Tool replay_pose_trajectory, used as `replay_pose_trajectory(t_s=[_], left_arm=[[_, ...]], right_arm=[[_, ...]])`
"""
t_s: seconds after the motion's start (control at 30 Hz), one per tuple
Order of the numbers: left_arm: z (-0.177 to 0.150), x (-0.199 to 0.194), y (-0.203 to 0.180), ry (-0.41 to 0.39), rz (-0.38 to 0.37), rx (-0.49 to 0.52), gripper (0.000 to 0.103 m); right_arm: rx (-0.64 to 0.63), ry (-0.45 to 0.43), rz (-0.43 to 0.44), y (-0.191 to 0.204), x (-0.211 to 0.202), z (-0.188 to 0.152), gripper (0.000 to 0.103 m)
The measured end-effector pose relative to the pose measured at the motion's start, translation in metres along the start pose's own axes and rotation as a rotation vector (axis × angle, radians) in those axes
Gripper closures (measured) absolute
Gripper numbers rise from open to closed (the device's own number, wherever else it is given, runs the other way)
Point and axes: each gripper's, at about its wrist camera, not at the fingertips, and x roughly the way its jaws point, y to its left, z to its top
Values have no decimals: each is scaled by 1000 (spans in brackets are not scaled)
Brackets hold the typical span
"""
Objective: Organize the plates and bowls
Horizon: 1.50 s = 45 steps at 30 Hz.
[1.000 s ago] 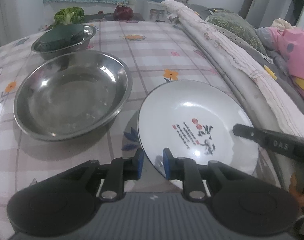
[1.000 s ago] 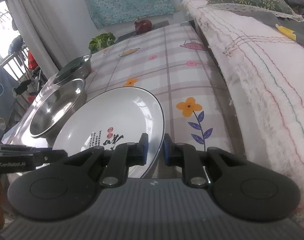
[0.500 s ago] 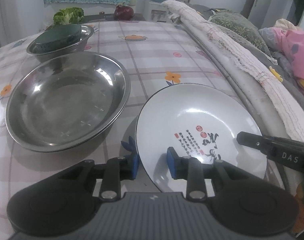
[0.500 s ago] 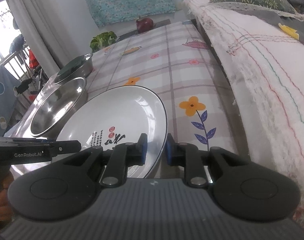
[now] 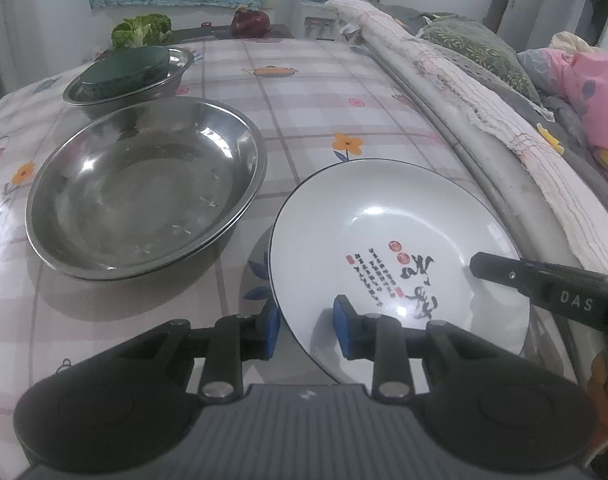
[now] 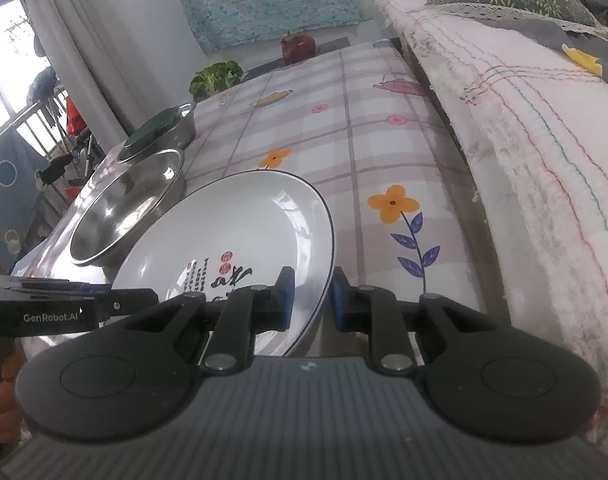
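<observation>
Each camera sits on its tool, close up, tilted down across the checked flowery surface (image 5: pixel 312 92). Both see the white round painted plate (image 5: pixel 384 232) (image 6: pixel 240 232), low in each frame.

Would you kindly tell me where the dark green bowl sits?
In the left wrist view, upper left: the dark green bowl sits nested in the small steel basin.
</observation>
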Motion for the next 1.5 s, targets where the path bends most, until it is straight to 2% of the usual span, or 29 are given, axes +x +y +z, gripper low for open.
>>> replay_pose_trajectory(t_s=[0.33,0.7,1.37,1.5], left_arm=[[2,8,-1,-33,-26,19,64],[3,4,-3,-30,-11,3,64],[8,-9,-12,-83,-17,27,64],[7,-5,-11,-65,-20,20,65]], right_arm=[[34,-29,-11,-2,6,1,84],[43,-26,-50,6,6,6,83],[36,-58,-78,8,-9,10,83],[38,-50,-78,8,-7,9,83]])
